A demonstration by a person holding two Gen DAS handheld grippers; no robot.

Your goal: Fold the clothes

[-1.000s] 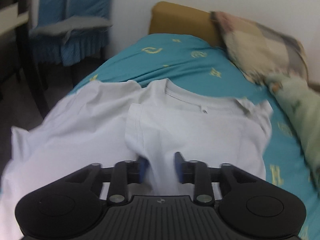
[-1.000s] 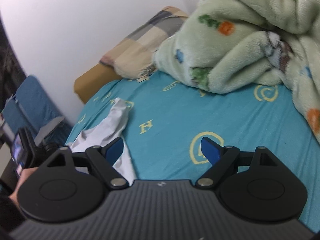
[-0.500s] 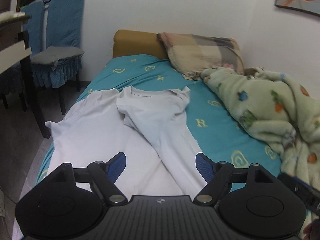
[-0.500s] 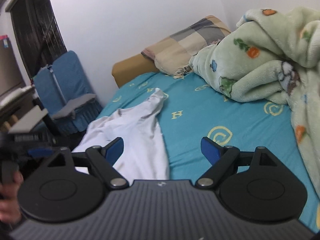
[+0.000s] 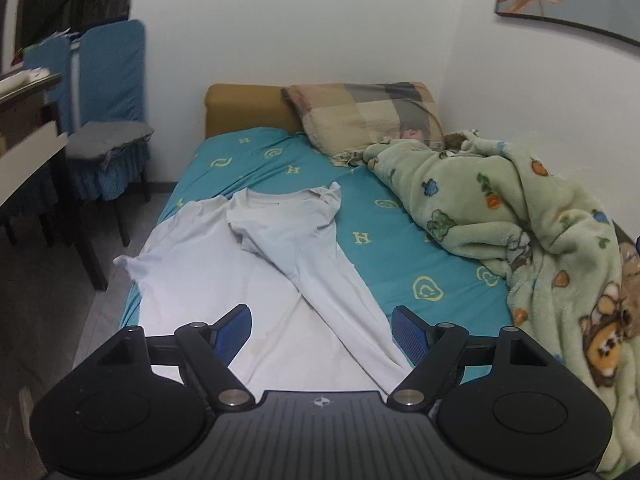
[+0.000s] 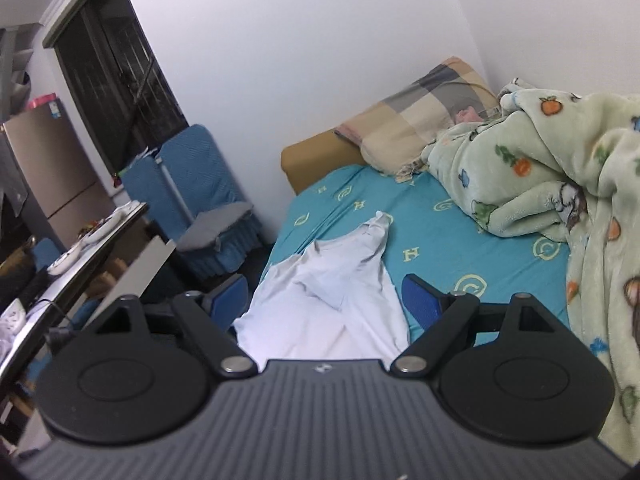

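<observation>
Hand-held gripper wide, empty

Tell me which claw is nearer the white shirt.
Left, I'd judge. The left claw hangs open over the white shirt's lower part. The right claw is open too, seemingly farther back and higher.

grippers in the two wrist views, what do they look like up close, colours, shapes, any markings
Both look alike. The left claw has two blue ribbed pads on black angled link arms joined by silver pivot pins, with a round black disc housing on either side. Behind sits a dark grey ribbed plate bearing a small round crosshair mark. The right claw repeats this: blue pads, black links, silver pins, ribbed grey plate. No cables or sleeves show.
</observation>
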